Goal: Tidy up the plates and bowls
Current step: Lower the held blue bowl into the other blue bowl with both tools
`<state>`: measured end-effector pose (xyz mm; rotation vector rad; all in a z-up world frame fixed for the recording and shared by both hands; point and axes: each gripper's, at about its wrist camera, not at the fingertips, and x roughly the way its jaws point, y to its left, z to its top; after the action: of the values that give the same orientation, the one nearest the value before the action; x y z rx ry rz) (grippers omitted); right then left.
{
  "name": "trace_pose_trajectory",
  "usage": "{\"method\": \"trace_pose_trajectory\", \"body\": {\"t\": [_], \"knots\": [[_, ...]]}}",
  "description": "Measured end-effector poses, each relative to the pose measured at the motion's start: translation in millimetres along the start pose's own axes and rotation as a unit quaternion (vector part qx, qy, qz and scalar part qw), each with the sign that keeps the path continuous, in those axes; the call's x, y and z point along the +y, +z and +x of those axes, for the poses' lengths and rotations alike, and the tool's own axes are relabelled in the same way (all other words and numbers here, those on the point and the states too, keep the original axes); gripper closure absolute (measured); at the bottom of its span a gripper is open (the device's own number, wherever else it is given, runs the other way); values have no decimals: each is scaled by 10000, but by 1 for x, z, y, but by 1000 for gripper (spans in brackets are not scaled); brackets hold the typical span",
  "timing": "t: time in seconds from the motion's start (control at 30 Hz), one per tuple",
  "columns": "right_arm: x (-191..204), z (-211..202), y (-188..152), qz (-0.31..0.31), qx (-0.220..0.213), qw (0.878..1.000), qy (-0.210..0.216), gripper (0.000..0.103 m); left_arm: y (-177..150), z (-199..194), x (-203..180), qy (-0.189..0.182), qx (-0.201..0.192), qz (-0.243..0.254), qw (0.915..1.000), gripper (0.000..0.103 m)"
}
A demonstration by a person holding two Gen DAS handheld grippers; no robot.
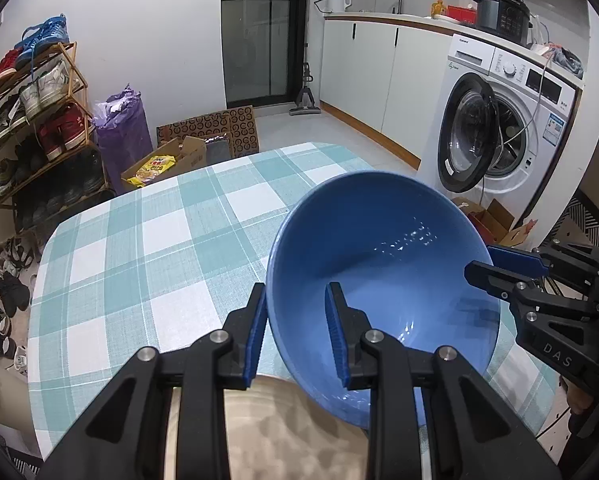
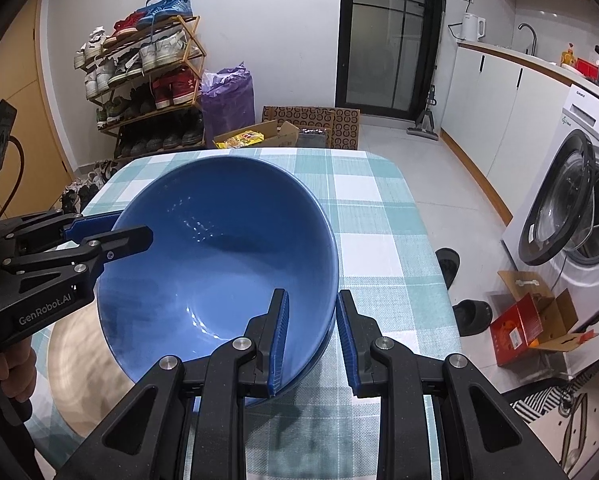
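Blue bowl (image 1: 383, 256) rim clamped between both claws.

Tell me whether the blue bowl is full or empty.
Empty: the blue bowl shows only bare glazed inside with light glints, right down to its bottom.

Just a worktop (image 1: 147, 248) under a teal-and-white checked cloth (image 2: 383, 248), stretching away ahead of both claws. Sitting directly on it: a beige plate (image 2: 79, 364), close in beneath the left claw (image 1: 295, 300) and off to the left of the right claw (image 2: 311, 300). Can't tell whether the blue bowl (image 2: 219, 248) between the claws touches the plate.
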<state>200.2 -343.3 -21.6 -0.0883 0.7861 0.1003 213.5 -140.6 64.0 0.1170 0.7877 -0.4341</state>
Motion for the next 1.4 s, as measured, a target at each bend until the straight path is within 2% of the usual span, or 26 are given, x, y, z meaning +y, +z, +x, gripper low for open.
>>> {"method": "trace_pose_trajectory", "body": {"t": [0.7, 1.4], "knots": [[-2, 22, -7, -2, 184, 9998, 11, 78, -5, 19, 0, 53, 190, 16, 9998, 76], [-7, 27, -10, 9, 223, 9997, -24, 78, -12, 33, -10, 352, 317, 288, 9985, 76]]}}
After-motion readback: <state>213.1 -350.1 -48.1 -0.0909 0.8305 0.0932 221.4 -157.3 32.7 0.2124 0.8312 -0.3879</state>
